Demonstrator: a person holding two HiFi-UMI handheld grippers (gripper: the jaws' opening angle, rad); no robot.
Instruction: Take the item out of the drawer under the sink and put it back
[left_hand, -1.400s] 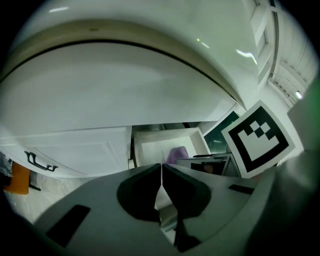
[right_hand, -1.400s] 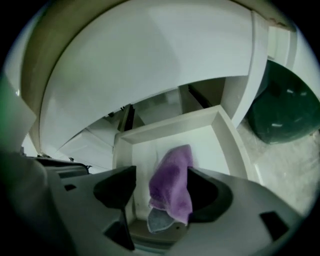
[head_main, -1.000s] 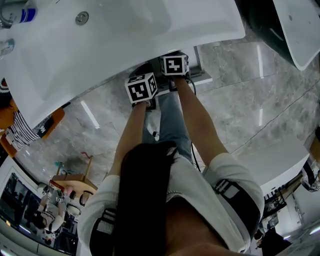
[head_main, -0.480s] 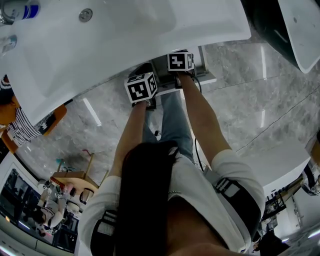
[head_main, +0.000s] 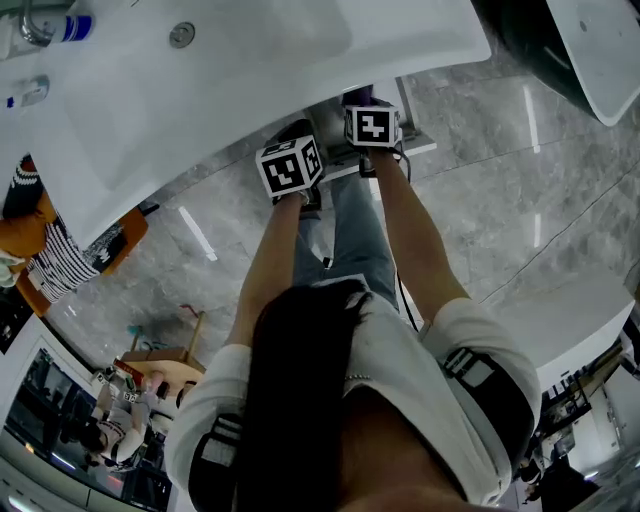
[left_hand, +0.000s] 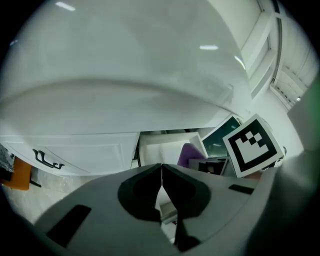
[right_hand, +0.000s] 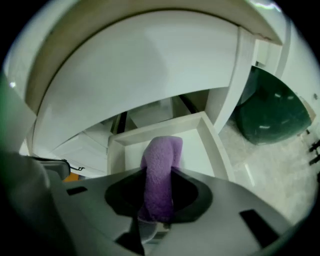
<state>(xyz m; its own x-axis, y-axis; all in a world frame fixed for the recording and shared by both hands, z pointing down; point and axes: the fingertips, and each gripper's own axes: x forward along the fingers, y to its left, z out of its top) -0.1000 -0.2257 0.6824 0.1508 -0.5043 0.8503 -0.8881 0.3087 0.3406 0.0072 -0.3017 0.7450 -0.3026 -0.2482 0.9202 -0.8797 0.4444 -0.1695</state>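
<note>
Over the open drawer (right_hand: 215, 145), the right gripper (right_hand: 159, 175) — jaws just closing — clamps the purple cloth (right_hand: 162, 150), its length pointing straight back down; the left gripper (left_hand: 161, 170) is pressed together, empty.

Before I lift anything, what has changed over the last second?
The right gripper has just been closing its jaws and now pinches the purple cloth over the open drawer. The left gripper stayed shut and empty, and both grippers stayed at the front edge of the sink.
</note>
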